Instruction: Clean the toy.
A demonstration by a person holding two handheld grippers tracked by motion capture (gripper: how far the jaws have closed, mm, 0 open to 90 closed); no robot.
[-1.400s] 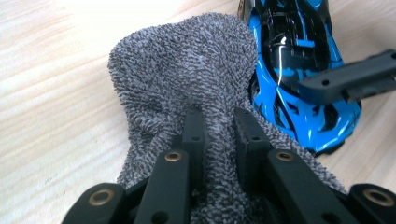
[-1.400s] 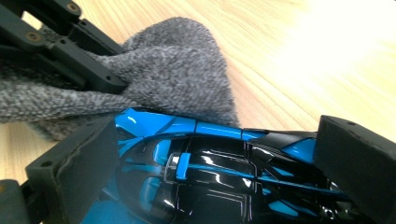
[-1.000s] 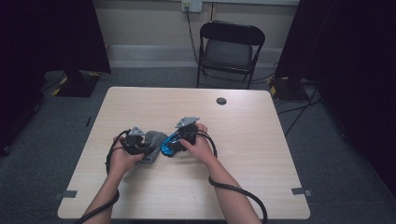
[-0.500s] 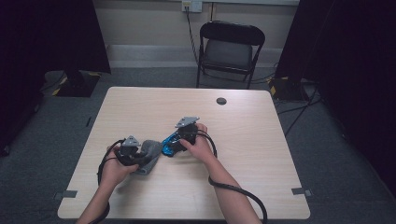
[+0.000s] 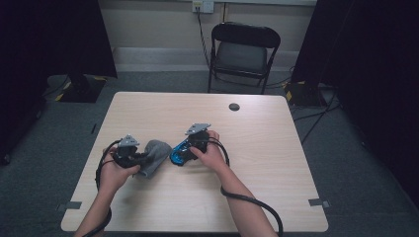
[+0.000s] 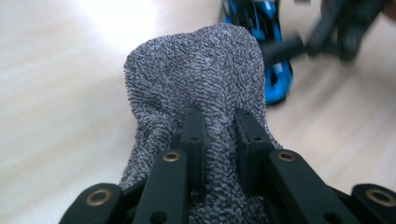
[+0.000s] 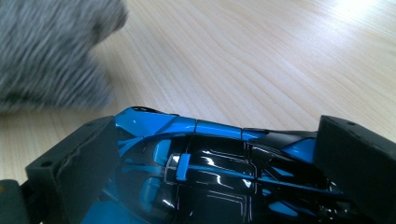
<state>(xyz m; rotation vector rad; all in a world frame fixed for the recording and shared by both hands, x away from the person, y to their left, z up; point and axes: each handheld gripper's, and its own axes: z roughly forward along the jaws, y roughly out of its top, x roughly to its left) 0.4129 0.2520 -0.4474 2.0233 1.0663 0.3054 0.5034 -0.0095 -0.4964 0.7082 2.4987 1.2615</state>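
Grey cloth (image 6: pixel 196 79) pinched in left hand-held gripper (image 6: pixel 219 126).

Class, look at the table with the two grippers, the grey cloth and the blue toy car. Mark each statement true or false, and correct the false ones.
1. The left gripper is shut on the grey cloth. True.
2. The right gripper holds a red car. False: its jaws hold the blue toy car.
3. A folding chair stands beyond the table. True.
4. The cloth covers the car. False: it is beside the car.
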